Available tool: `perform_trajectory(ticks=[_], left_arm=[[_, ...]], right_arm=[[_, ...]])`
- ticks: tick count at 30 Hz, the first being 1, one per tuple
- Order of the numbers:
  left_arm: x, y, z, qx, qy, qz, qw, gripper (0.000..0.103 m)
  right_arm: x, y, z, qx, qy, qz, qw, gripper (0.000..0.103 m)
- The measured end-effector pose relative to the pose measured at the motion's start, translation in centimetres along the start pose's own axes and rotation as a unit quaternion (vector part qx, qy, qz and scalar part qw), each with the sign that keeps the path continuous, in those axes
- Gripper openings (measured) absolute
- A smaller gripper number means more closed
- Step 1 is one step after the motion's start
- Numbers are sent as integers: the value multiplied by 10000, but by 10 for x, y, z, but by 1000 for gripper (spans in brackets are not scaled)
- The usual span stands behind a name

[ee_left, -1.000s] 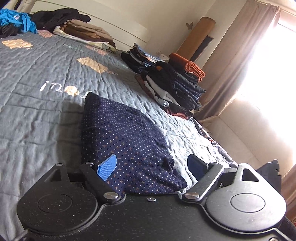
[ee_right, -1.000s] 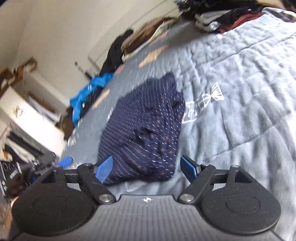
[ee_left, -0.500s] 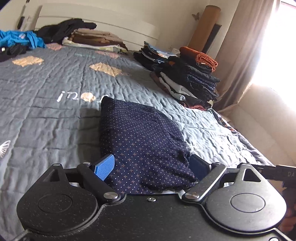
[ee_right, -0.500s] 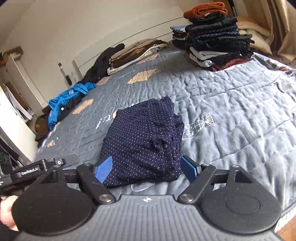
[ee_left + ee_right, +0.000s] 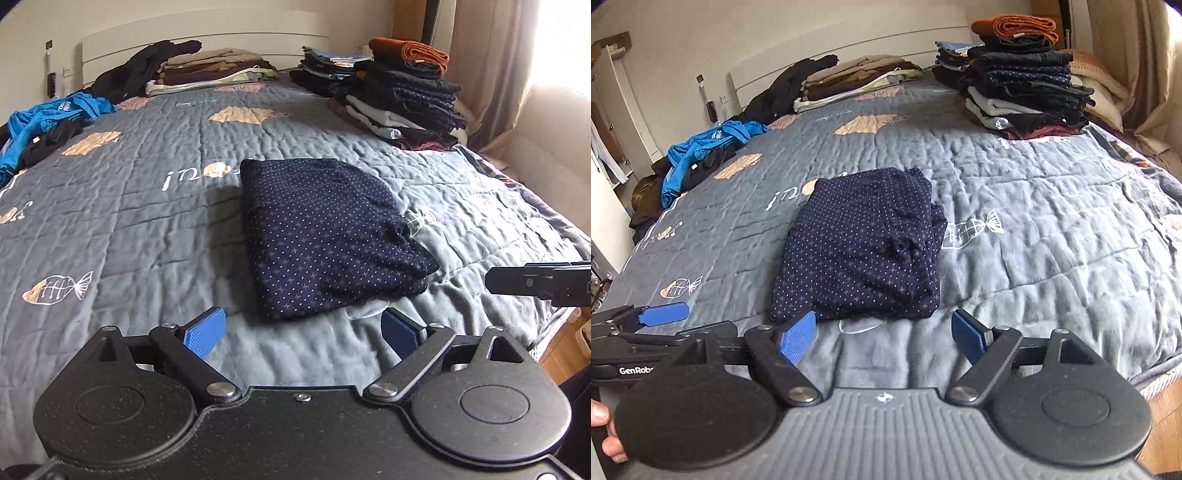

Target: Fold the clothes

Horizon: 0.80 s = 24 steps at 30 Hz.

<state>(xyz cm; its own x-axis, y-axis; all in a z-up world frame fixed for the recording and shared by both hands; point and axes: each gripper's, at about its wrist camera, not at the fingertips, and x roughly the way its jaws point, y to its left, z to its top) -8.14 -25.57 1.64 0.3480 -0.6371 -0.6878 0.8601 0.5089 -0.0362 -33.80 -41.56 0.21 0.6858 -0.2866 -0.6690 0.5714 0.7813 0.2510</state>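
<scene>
both the left gripper point(image 5: 303, 330) and right gripper point(image 5: 884, 334) hang with jaws spread wide and empty, the left's having just been opening, above the grey quilt point(image 5: 140, 229), just short of the folded navy dotted garment point(image 5: 325, 240) lying flat mid-bed, its right edge bunched.

The right gripper point(image 5: 541, 286) pokes in at the left wrist view's right edge, cut off, so its fingertips stay unseen. In the right wrist view, a hand point(image 5: 604, 430) shows only fingertips at the left edge (the rest is out of frame). The folded navy garment point(image 5: 862, 253) hides its under-layers. The blue clothes pile point(image 5: 44, 122) runs off the left edge.
</scene>
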Motion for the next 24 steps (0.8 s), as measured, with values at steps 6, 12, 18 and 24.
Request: perform_trajectory(ticks=[6,12,18,24], left_arm=[[4,-7,1,184,108,156,9996,92],[19,-9,7,297,201,216,9991,92],[35,0,14,354,289,188,9988,92],[48,19,28,320,183,-188,9991,92]], right_arm=[[10,-8,1,51,127,98,9999,80],[28,-18,7,157,278,265,9991,80],[48,-26,16,159,402,369,9984,80],[71,-30,28,-6,611,473,9970,80]])
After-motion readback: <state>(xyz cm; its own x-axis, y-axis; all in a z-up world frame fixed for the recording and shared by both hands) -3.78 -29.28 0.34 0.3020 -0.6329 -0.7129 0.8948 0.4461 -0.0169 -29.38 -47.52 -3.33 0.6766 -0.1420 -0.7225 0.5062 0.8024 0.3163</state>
